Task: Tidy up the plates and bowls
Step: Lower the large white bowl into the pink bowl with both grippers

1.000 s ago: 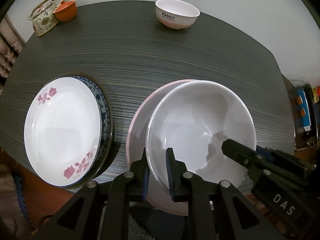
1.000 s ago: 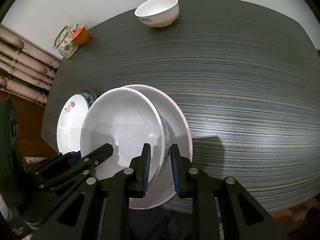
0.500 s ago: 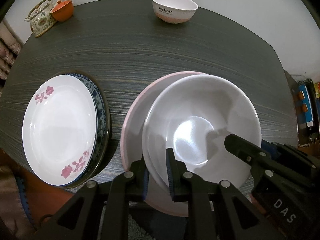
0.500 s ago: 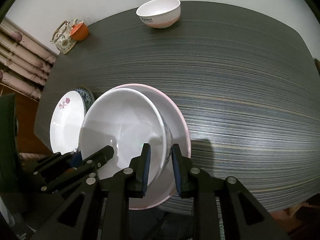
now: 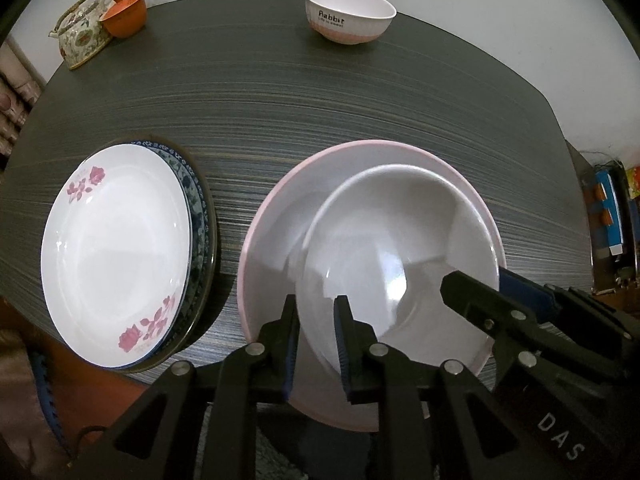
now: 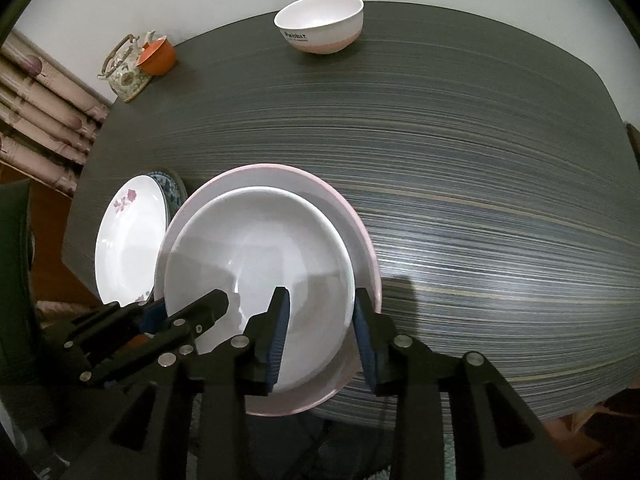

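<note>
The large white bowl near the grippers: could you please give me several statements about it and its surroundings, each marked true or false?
1. The large white bowl sits inside the wide pink-rimmed bowl. True.
2. The right gripper is clamped shut on its rim. False: its jaws stand apart, straddling the rim.
3. The small white bowl with a pink base is stacked in it. False: it stands alone at the far edge of the dark striped table.
4. The white plate with pink flowers lies on a blue-patterned plate. True.
</note>
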A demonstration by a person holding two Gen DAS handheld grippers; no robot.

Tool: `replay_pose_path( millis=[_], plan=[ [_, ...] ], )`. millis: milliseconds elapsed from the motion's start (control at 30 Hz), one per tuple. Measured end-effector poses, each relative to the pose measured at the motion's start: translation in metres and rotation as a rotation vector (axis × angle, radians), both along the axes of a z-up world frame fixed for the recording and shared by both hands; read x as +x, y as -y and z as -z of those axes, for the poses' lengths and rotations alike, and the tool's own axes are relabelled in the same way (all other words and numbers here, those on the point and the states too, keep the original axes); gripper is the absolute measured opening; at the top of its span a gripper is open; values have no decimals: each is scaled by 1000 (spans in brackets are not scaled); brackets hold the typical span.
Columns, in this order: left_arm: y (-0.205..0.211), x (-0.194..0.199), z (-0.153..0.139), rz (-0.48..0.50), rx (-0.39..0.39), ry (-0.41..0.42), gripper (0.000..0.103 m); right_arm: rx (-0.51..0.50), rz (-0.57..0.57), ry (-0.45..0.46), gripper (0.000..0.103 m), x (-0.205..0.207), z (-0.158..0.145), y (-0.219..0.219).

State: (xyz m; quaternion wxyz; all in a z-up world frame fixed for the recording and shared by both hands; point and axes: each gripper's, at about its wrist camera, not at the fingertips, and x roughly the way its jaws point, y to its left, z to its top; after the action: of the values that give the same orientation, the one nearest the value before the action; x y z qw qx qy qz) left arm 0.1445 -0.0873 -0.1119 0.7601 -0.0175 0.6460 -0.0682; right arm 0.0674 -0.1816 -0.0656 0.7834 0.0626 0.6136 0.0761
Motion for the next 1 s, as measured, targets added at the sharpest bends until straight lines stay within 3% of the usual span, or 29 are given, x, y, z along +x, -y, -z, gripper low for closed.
replay_pose_path(
  millis=[1000],
  plan=[
    [5,-3,-10,40,55,59,23,61,20,18,32,-9,-2,19]
  ],
)
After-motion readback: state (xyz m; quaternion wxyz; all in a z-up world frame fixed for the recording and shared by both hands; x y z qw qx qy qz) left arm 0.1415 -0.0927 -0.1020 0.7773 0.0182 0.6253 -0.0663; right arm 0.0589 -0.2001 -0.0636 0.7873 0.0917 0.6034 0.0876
